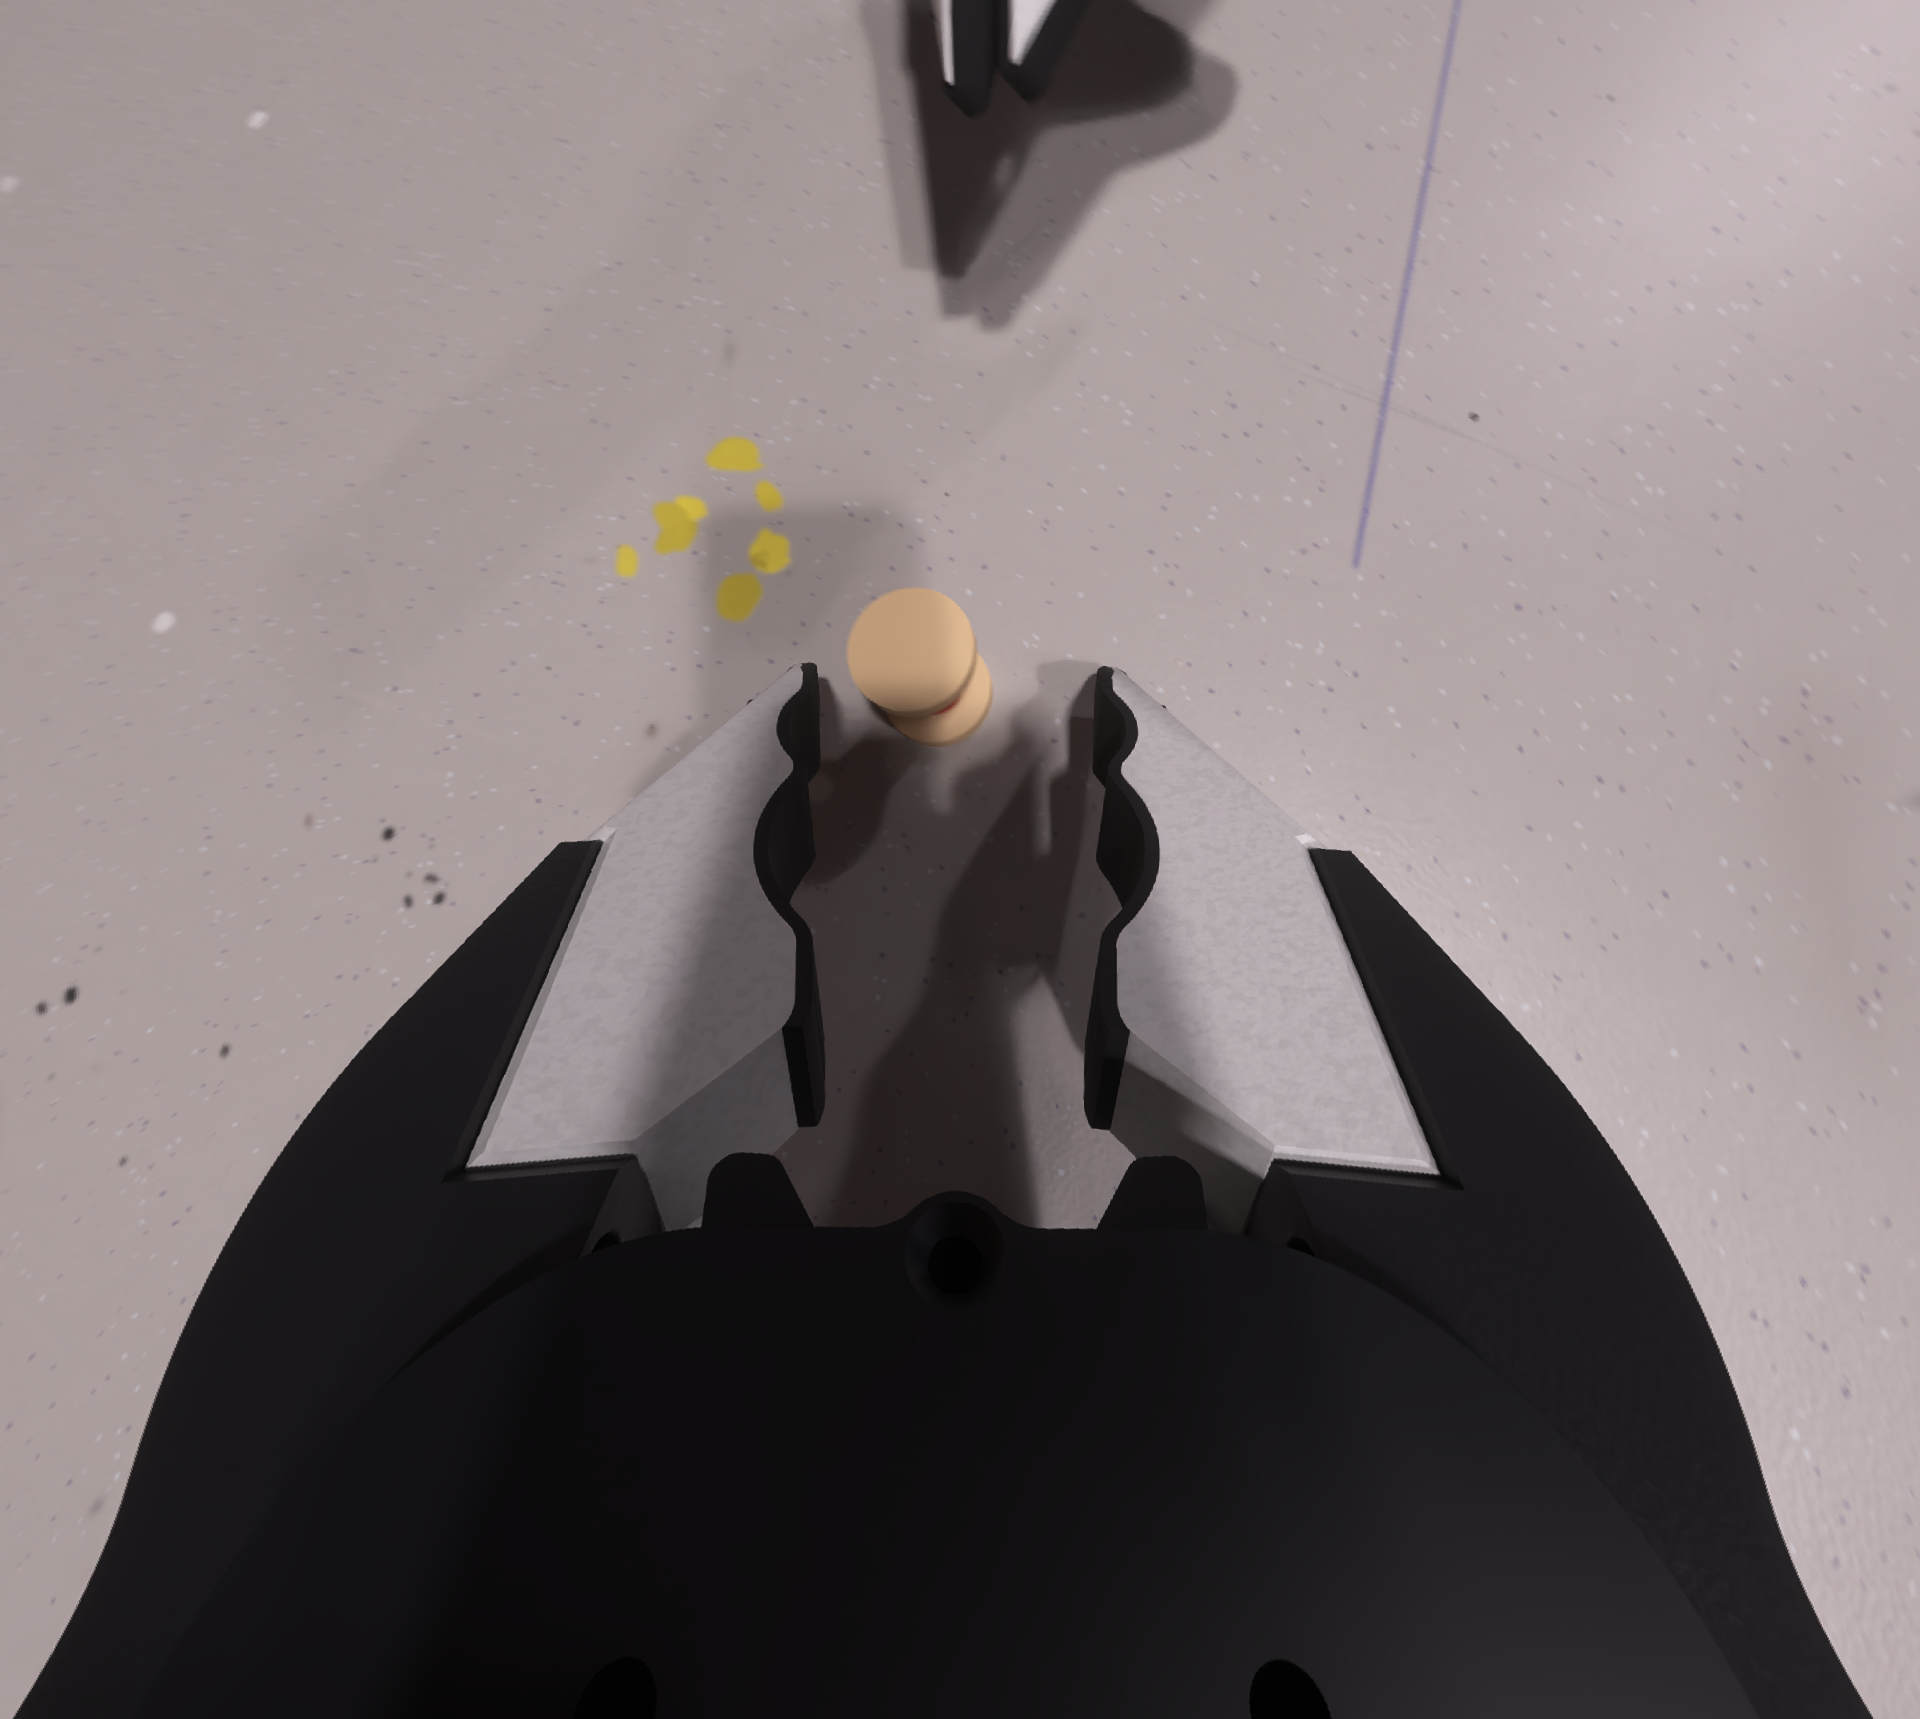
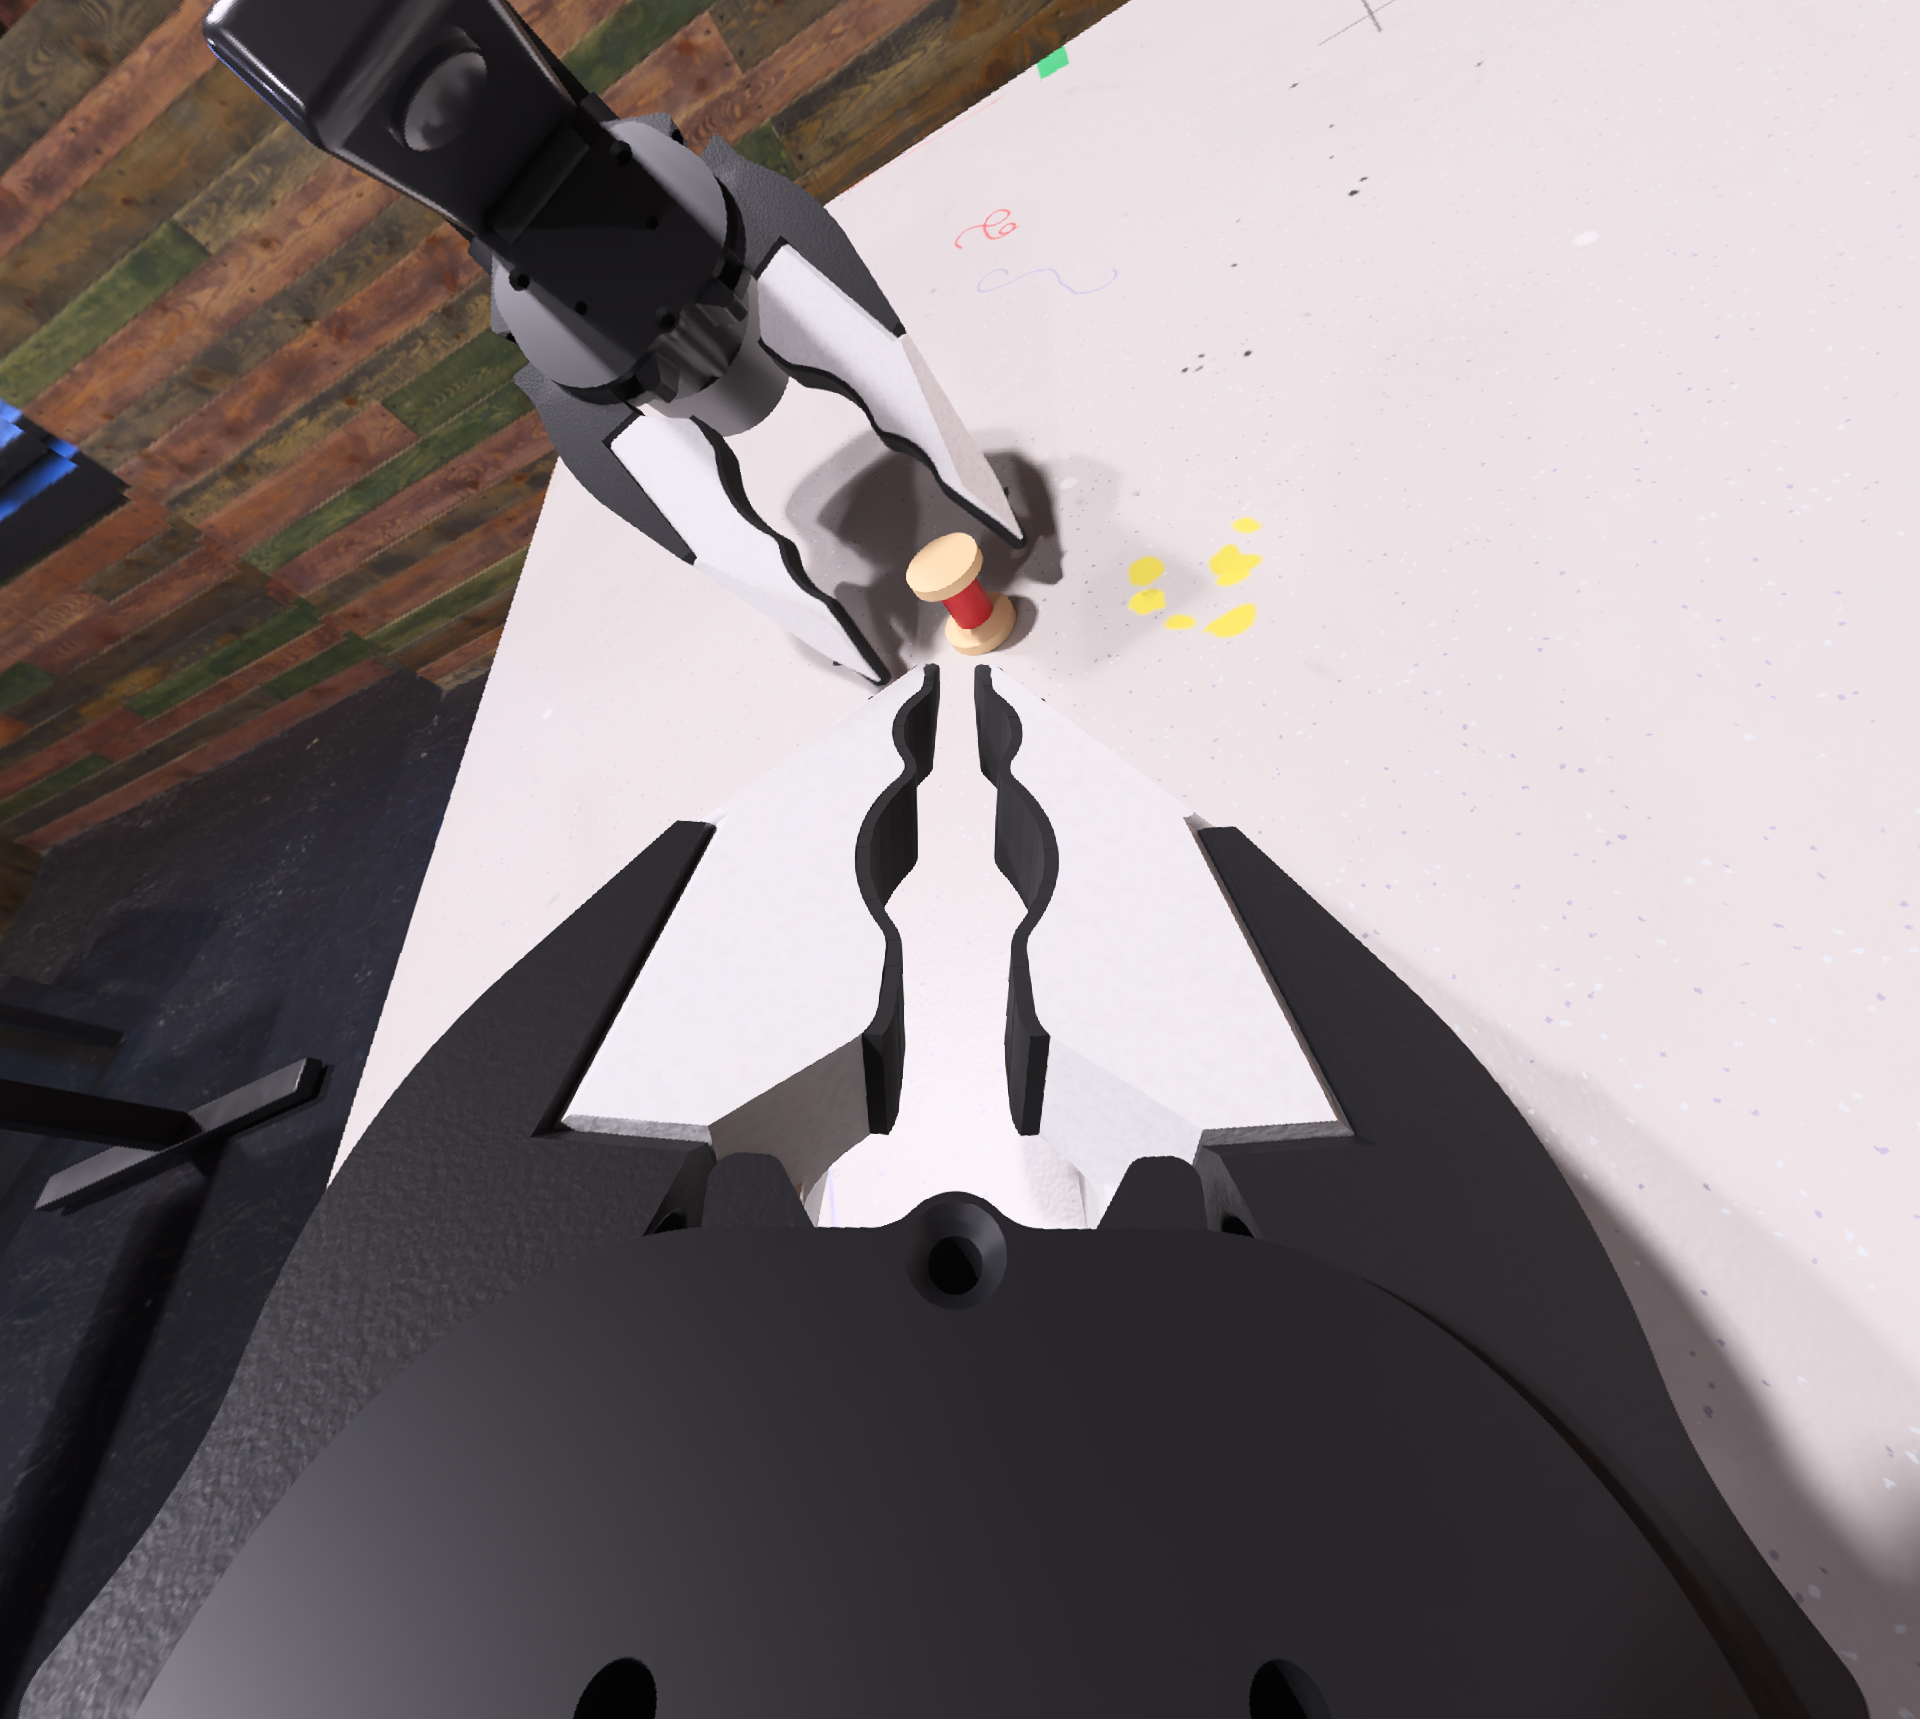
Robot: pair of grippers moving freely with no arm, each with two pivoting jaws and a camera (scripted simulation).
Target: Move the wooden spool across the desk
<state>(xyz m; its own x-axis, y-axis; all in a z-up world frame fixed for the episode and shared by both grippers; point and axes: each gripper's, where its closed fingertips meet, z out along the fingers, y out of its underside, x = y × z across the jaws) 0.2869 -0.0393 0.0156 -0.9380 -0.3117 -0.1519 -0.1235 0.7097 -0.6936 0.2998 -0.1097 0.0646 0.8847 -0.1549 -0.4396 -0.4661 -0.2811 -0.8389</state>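
Straddling the upright spool (image 1: 920, 677) squarely matters most: lower until both fingertips flank its red waist, then close evenly so it won't tip. It stands on the worktop (image 1: 1558, 734) beside yellow spots (image 1: 717, 526). Left gripper (image 1: 956, 682) gapes wide, touching nothing; right gripper (image 2: 956, 677), nearly closed, holds nothing.

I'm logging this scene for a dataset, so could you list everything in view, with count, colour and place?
wooden spool: one, pale wood with red thread, standing on the desk between the left gripper's fingertips.
yellow blotches: a small cluster, on the desk beside the spool.
desk: one, off-white, speckled, with faint pen marks.
green patch: one, at the desk's far edge.
floor: brown and green planks beyond the desk.
left gripper: one, black and white, open, straddling the spool.
right gripper: one, black and white, fingertips nearly together, just short of the spool.
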